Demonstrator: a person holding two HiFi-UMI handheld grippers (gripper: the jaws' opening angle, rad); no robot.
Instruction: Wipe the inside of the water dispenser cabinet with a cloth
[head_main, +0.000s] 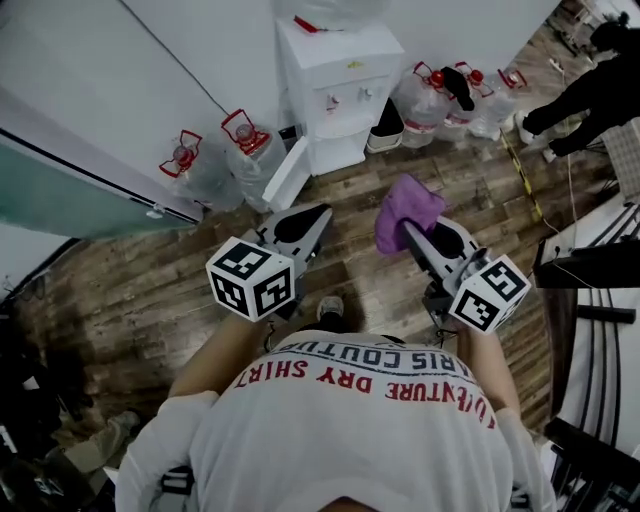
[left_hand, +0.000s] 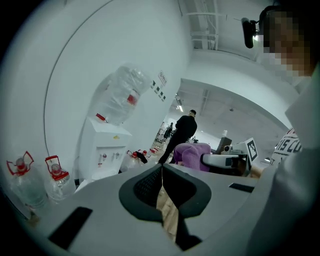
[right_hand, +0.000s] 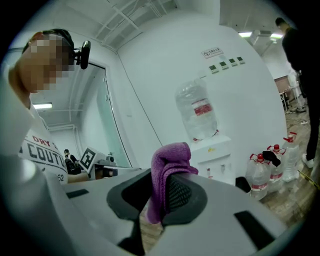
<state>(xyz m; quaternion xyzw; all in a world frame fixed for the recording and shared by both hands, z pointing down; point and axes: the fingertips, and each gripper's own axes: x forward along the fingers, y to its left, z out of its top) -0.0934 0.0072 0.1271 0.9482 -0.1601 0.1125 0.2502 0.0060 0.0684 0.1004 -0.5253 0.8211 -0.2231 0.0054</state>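
Note:
A white water dispenser (head_main: 335, 85) stands against the wall ahead, its lower cabinet door (head_main: 286, 175) swung open to the left. An upturned bottle (right_hand: 196, 111) sits on top of it. My right gripper (head_main: 412, 232) is shut on a purple cloth (head_main: 404, 210), which bunches above the jaws (right_hand: 169, 162). My left gripper (head_main: 318, 215) is shut with nothing in it, tips touching (left_hand: 161, 170). Both grippers hang in the air well short of the dispenser (left_hand: 104, 150), above the wooden floor.
Water jugs with red caps stand left of the dispenser (head_main: 215, 160) and right of it (head_main: 455, 100). A person in black (head_main: 590, 95) stands at the far right, near a yellow line on the floor. A glass partition (head_main: 70, 190) runs along the left.

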